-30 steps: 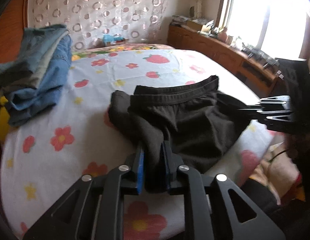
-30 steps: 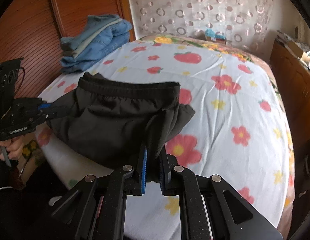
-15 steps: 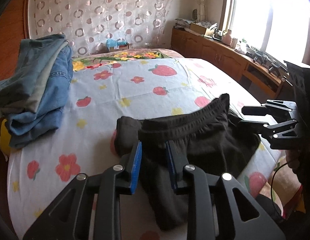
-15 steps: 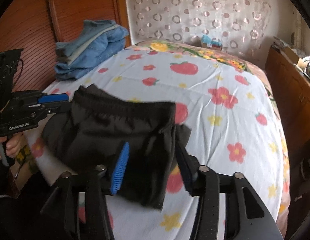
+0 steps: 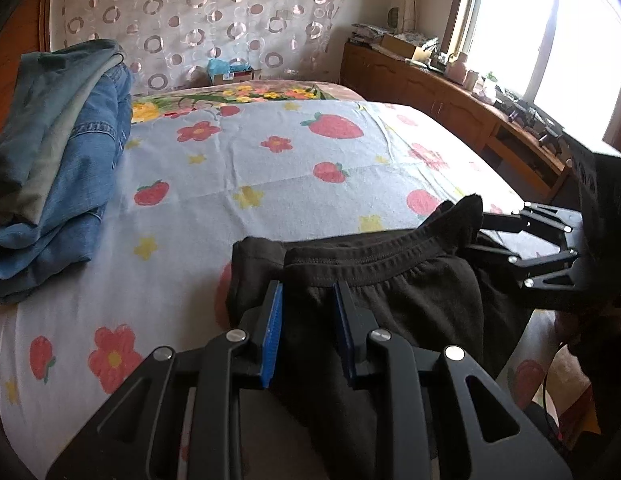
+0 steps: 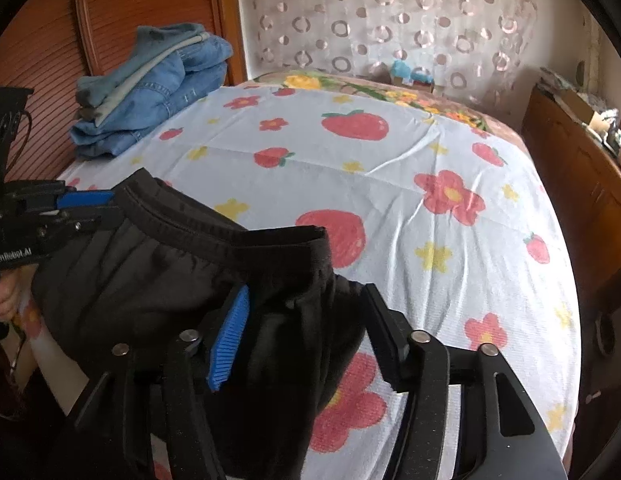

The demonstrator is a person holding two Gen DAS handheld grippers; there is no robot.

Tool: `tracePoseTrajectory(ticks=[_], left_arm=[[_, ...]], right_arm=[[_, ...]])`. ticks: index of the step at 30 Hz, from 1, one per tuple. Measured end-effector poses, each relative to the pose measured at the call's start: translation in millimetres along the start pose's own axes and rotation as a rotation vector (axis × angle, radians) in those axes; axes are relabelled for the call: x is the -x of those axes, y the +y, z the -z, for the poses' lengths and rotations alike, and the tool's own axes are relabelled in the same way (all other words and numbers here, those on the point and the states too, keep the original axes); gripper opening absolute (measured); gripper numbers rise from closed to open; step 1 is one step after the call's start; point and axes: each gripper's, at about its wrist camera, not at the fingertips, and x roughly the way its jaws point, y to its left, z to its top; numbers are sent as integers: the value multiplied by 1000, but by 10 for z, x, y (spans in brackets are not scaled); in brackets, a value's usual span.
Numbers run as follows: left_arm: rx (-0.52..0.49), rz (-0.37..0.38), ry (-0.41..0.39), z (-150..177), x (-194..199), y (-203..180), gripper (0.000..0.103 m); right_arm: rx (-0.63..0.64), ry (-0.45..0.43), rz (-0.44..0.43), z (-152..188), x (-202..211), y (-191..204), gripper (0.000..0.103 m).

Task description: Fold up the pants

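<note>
Left wrist view: my left gripper [image 5: 308, 322] is spread, its fingers straddling the black pants [image 5: 390, 300] on the bed [image 5: 270, 168].

Right wrist view: my right gripper [image 6: 306, 324] gapes wide over the pants' [image 6: 150, 272] waistband corner.

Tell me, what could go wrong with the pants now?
The black pants lie at the bed's near edge, and part seems to droop over it, so they might slide off. Both grippers, left and right, are open with cloth between the fingers, so pulling back could snag and undo the fold.
</note>
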Motion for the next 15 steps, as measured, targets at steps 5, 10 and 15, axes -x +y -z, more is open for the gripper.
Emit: tracePoseTrajectory(ticks=[5, 10, 15], left_arm=[[-19, 15, -91, -19, 210, -48, 3], [15, -28, -125, -96, 300, 20, 3], [39, -47, -75, -110, 182, 85, 10]], right_arm=[[-20, -51, -13, 34, 88, -43, 60], [-66, -82, -18, 59, 151, -137, 60], [-87, -40, 17, 42, 91, -164, 60]])
